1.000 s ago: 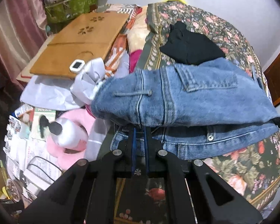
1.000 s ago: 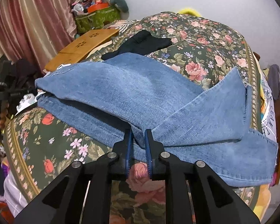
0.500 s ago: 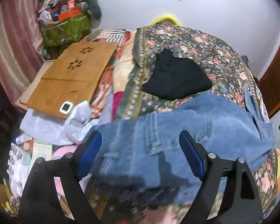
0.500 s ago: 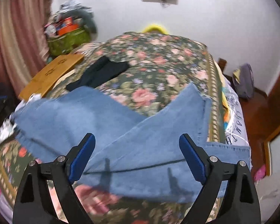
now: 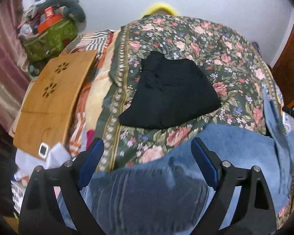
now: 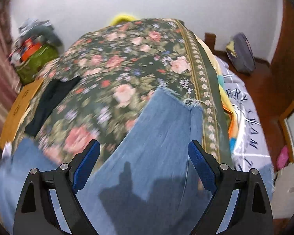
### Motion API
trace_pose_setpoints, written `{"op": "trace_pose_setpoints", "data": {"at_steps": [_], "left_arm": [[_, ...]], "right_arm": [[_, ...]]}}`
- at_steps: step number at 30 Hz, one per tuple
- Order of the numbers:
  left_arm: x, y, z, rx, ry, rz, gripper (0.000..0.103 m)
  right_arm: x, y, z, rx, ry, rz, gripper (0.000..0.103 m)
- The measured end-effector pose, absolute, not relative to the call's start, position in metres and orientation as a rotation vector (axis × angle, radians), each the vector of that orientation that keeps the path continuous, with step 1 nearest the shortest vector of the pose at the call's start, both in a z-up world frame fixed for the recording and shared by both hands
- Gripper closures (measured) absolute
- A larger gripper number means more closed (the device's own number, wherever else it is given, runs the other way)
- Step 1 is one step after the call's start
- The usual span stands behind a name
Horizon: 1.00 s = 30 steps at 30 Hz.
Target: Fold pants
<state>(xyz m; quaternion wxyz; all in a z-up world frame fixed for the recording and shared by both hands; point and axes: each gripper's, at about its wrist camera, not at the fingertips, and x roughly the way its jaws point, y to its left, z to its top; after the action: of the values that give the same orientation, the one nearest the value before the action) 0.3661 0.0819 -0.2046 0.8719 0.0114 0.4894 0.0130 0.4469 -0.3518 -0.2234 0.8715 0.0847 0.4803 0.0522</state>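
Both claws let go, now spread wide above jeans (image 5: 186, 176): L claw (image 5: 147, 156), R claw (image 6: 144, 154).

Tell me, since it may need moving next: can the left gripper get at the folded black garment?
Probably yes: the left gripper is open and empty, and the black garment lies uncovered beyond the jeans.

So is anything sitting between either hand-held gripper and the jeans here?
Nothing visible: the jeans lie directly under both open hand-held grippers, left and right. The black garment lies apart, farther up the bedspread.
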Motion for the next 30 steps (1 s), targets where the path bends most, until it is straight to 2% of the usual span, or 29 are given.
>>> {"op": "trace_pose_setpoints", "data": {"at_steps": [5, 9, 11, 13, 17, 20, 22, 23, 24, 25, 30], "left_arm": [[0.399, 0.064, -0.229, 0.055, 1.078, -0.013, 0.012], [0.414, 0.049, -0.246, 0.11, 1.098, -0.017, 0.012], [0.418, 0.044, -0.252, 0.123, 1.114, -0.02, 0.012], [0.419, 0.038, -0.258, 0.134, 1.131, -0.031, 0.012], [0.417, 0.026, -0.258, 0.156, 1.14, -0.045, 0.012], [0.412, 0.018, -0.254, 0.154, 1.14, -0.066, 0.012], [0.408, 0.011, -0.252, 0.157, 1.141, -0.071, 0.012], [0.406, 0.007, -0.252, 0.157, 1.141, -0.072, 0.012], [0.404, 0.003, -0.251, 0.159, 1.143, -0.076, 0.012], [0.402, -0.001, -0.251, 0.165, 1.146, -0.08, 0.012], [0.389, -0.027, -0.251, 0.232, 1.17, -0.11, 0.012]], "right_arm": [[0.494, -0.361, -0.256, 0.215, 1.043, 0.081, 0.017], [0.521, -0.367, -0.276, 0.219, 1.071, 0.031, 0.039], [0.529, -0.373, -0.285, 0.274, 1.082, 0.047, 0.04], [0.531, -0.376, -0.289, 0.328, 1.075, 0.074, 0.046], [0.528, -0.365, -0.285, 0.313, 1.078, 0.102, 0.068], [0.529, -0.354, -0.281, 0.279, 1.114, 0.134, 0.068], [0.532, -0.352, -0.285, 0.245, 1.111, 0.137, 0.071], [0.532, -0.352, -0.287, 0.241, 1.114, 0.135, 0.077], [0.531, -0.352, -0.288, 0.236, 1.119, 0.123, 0.089], [0.531, -0.352, -0.289, 0.216, 1.123, 0.101, 0.094], [0.51, -0.367, -0.262, 0.205, 1.057, 0.074, 0.098]]}}
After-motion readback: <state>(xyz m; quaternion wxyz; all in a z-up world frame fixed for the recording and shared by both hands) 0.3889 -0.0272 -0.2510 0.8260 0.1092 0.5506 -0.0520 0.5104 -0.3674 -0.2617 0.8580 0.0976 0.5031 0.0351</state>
